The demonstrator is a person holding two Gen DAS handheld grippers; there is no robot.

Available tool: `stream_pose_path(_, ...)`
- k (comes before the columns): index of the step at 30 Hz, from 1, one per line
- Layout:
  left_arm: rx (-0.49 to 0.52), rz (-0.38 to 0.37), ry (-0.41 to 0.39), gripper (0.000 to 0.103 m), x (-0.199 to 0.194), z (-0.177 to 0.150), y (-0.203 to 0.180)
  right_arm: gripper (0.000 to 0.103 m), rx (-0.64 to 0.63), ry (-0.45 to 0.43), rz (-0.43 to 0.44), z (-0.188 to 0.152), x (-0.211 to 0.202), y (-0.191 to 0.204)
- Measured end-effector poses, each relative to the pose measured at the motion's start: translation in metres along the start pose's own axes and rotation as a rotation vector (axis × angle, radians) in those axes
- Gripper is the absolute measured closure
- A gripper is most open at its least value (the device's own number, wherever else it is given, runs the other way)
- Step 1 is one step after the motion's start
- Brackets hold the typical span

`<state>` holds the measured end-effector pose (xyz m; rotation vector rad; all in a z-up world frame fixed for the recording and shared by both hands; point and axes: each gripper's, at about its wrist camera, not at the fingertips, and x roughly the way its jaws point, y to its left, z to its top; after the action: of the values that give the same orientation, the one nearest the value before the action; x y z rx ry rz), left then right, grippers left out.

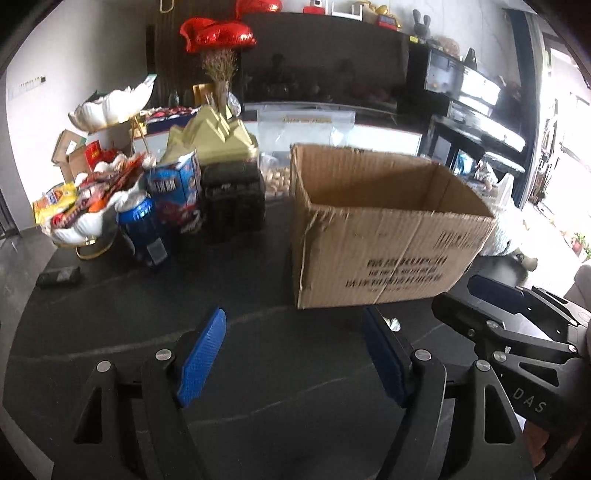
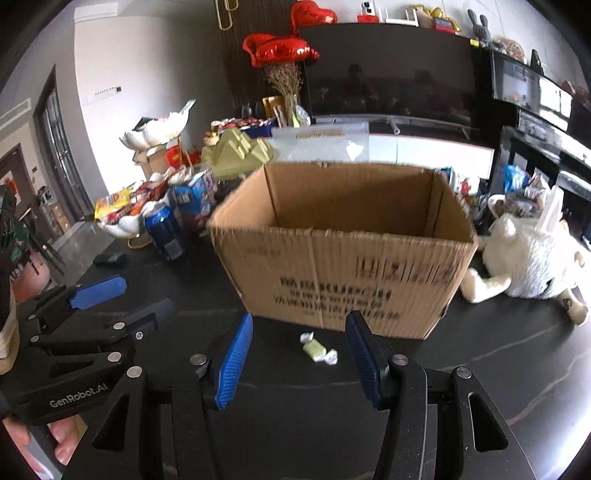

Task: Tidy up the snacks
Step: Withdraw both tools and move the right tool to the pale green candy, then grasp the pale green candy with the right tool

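Two grippers low over a dark table (image 1: 258,369), both aimed toward an open cardboard box (image 1: 376,236) as the landmark. Left gripper (image 1: 295,354): blue pads (image 1: 201,354) well apart, nothing between them, only bare tabletop in front of the box's near left corner. Right gripper (image 2: 299,354): fingers likewise apart, clamped on nothing, with a small wrapped candy (image 2: 317,349) lying on the table between the pads, touching neither, just in front of the box's near wall. Same candy barely visible from the left wrist, mostly hidden behind the left gripper's right finger.

Box upright, flaps open, inside not visible to the bottom. Left of the box: a blue drink can (image 1: 142,229), a blue snack carton (image 1: 179,195) just beside it, a black pack (image 1: 234,199) between carton and box, and a white shell-shaped dish (image 1: 81,218) heaped with snack packets farthest out. Small dark object (image 1: 59,277) flat on the table, well left of the box. Right of the box: a white plush toy (image 2: 528,258), one limb touching the box's right wall. Beyond the box: a gold mountain-shaped ornament (image 1: 218,136) and red heart balloons (image 1: 218,35).
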<state>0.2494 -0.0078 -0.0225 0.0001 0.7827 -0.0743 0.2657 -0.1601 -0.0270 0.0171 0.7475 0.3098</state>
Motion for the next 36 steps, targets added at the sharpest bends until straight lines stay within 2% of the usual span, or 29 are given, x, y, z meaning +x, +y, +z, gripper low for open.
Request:
stream_pose_path(6,-0.008,0.002,0.050,0.028,0.026,-0.015,0.003,0.049,0.011,0.069,0.002,-0.017,0.027,-0.003)
stream_pose_path(17,-0.021,0.016,0.100,0.028,0.061,-0.026,0.009,0.049,-0.020,0.155,-0.006,-0.025,0.073,-0.007)
stream_pose_path(23,-0.040,0.011,0.127,0.028,0.076,-0.025,0.015,0.050,-0.036,0.187,-0.009,-0.026,0.096,-0.004)
stream_pose_path(29,-0.018,0.022,0.147,0.028,0.090,-0.023,0.013,0.050,-0.047,0.195,-0.022,-0.027,0.111,-0.003)
stream_pose_path(36,-0.018,0.020,0.177,0.028,0.105,-0.025,0.013,0.061,-0.055,0.208,-0.045,-0.028,0.122,-0.002)
